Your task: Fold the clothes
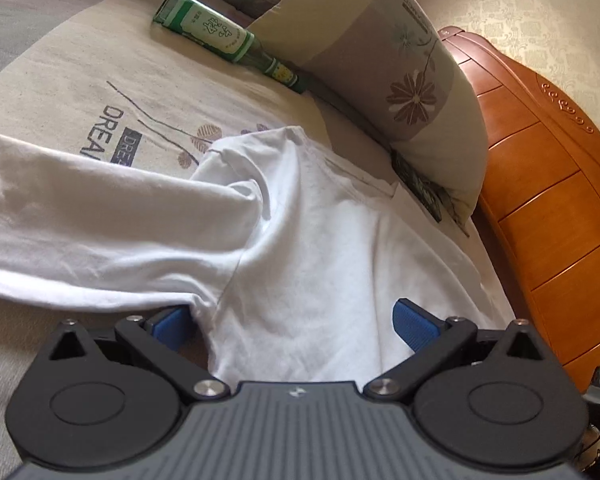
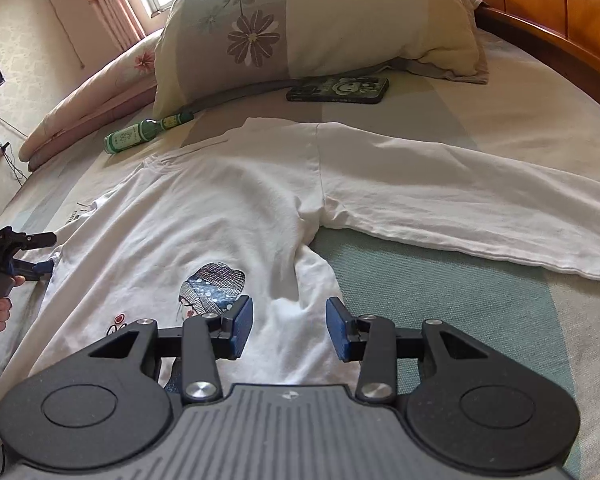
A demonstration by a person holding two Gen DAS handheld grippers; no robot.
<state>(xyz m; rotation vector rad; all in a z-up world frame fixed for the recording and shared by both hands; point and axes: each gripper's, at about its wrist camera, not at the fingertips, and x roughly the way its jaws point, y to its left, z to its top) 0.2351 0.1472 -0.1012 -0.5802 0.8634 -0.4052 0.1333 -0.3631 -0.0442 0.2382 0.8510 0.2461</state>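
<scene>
The white shirt (image 2: 228,216) sleeve runs off the right frame edge; the pillow (image 2: 300,28) hides the green bottle (image 2: 140,136) tip.

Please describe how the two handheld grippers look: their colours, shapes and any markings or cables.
Each gripper, left and right, has a ribbed grey body with a small white logo, two round black housings, black linkage arms with silver screws, and ribbed blue finger pads. In the right wrist view, the left gripper shows a grey handle, small white lettering and a thin dark cable hanging below.
</scene>
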